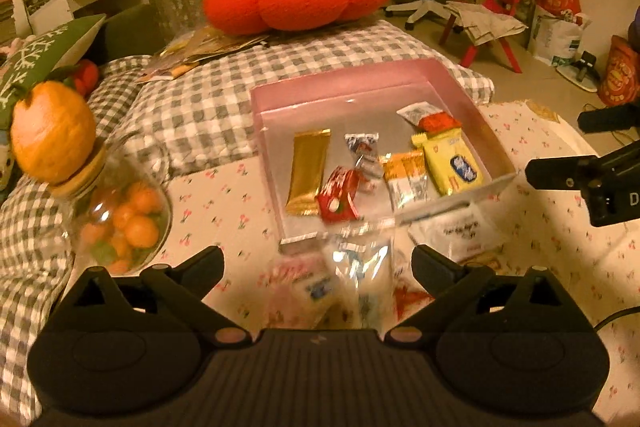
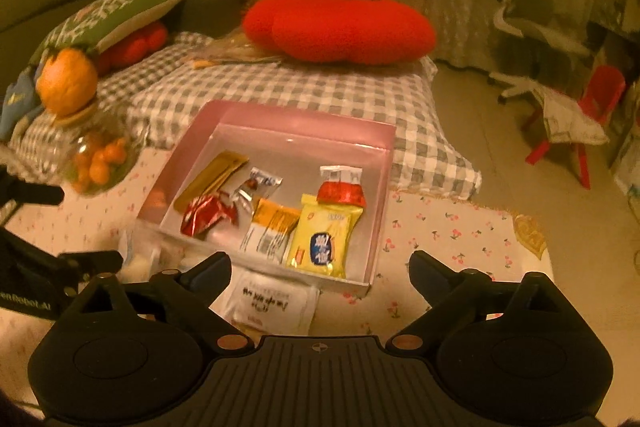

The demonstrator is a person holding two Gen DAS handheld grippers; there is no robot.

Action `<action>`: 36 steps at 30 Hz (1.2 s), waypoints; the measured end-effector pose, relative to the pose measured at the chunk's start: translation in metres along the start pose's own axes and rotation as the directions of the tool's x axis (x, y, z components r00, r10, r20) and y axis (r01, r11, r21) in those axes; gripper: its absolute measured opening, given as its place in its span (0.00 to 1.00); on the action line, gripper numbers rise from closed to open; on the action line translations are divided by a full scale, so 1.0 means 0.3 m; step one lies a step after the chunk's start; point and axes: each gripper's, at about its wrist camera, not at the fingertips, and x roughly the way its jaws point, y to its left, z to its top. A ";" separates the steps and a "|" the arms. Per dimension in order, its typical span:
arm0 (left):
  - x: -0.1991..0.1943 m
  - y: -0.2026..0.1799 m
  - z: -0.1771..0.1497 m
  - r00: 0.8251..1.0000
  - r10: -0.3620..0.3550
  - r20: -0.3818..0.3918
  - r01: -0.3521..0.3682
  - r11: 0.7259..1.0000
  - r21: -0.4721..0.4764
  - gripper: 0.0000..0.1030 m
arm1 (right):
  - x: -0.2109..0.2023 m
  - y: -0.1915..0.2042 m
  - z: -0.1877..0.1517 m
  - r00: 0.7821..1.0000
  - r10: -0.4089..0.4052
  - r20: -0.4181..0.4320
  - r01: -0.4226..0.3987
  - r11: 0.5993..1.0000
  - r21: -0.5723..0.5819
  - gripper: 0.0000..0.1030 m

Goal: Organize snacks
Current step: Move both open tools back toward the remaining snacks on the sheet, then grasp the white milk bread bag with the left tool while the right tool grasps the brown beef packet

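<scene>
Snacks (a gold bar (image 1: 308,171), a yellow packet (image 1: 452,163)) are seen lying inside the pink box (image 1: 344,83); left gripper (image 1: 318,263) and right gripper (image 2: 320,267) are spread wide, nothing pinched.

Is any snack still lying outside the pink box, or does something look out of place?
Yes. A white flat packet lies on the cherry-print cloth just outside the pink box's near wall, and blurred clear-wrapped packets lie beside it. Inside, snacks lie loosely, unaligned.
</scene>
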 end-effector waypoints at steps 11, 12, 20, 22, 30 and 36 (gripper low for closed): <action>-0.032 0.013 -0.138 0.999 -0.011 -0.049 0.007 0.997 -0.082 0.98 | -0.052 0.091 -0.107 1.000 0.016 -0.017 -0.018 0.995 -0.094 0.96; -0.032 0.011 -0.150 0.999 -0.008 -0.054 0.003 0.996 -0.087 0.98 | -0.052 0.093 -0.117 1.000 0.016 -0.022 -0.018 0.996 -0.092 0.96; -0.017 0.019 -0.234 0.995 -0.041 -0.092 0.018 0.971 -0.240 0.96 | 0.002 0.077 -0.206 0.990 0.000 -0.139 0.003 1.000 0.017 0.96; -0.012 0.011 -0.240 0.994 -0.066 -0.087 0.042 0.967 -0.250 0.93 | 0.018 0.080 -0.220 0.986 -0.017 -0.163 0.019 1.000 0.007 0.96; 0.020 -0.017 -0.251 0.996 -0.080 0.025 0.084 0.968 -0.238 0.77 | 0.063 0.096 -0.250 0.978 -0.039 -0.203 0.034 0.999 -0.032 0.96; 0.062 -0.033 -0.247 0.988 -0.140 0.060 0.150 0.965 -0.214 0.64 | 0.081 0.104 -0.261 0.980 -0.018 -0.200 0.011 0.999 -0.038 0.96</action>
